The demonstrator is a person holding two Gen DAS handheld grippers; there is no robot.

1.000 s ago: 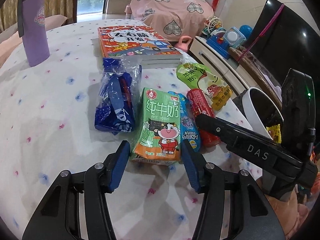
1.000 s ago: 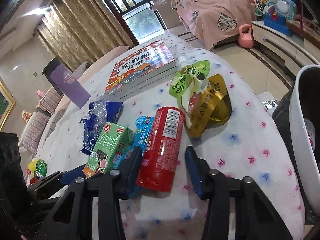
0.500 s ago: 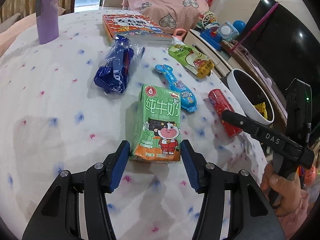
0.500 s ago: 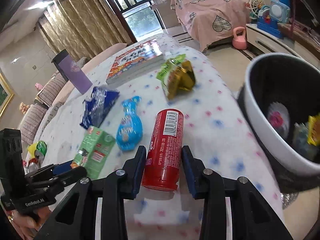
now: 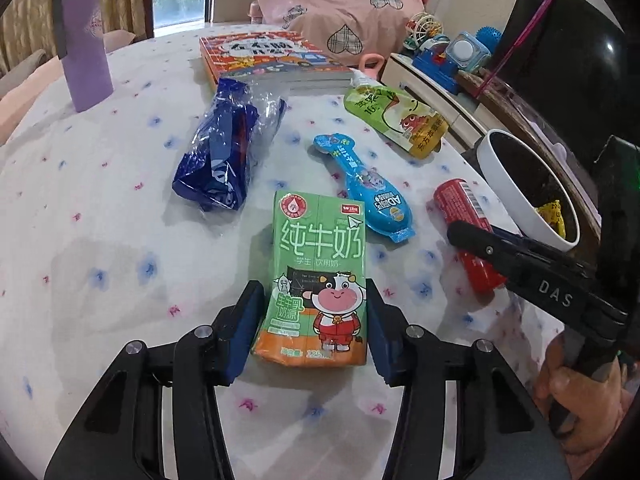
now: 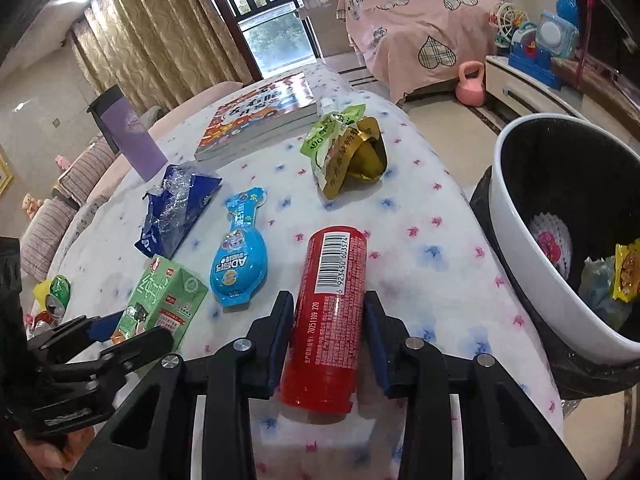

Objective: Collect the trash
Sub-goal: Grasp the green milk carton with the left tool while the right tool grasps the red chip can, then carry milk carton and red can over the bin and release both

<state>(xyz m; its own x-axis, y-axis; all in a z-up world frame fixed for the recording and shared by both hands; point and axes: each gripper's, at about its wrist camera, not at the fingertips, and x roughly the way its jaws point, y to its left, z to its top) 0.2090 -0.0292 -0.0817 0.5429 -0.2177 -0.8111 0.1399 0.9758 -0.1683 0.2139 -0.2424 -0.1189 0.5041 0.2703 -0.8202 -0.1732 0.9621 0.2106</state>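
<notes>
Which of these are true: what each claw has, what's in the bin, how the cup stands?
1. The red can sits between the pads of the right claw. True.
2. The white bin is empty. False: wrappers already lie inside it.
3. The purple tumbler stands upright on the table. True.
4. The left claw grips the blue pouch. False: it has the green milk carton, its jaws having just closed further; the pouch lies free beyond the carton.
5. The picture book lies on the floor. False: it rests on the table, at the far side.
</notes>
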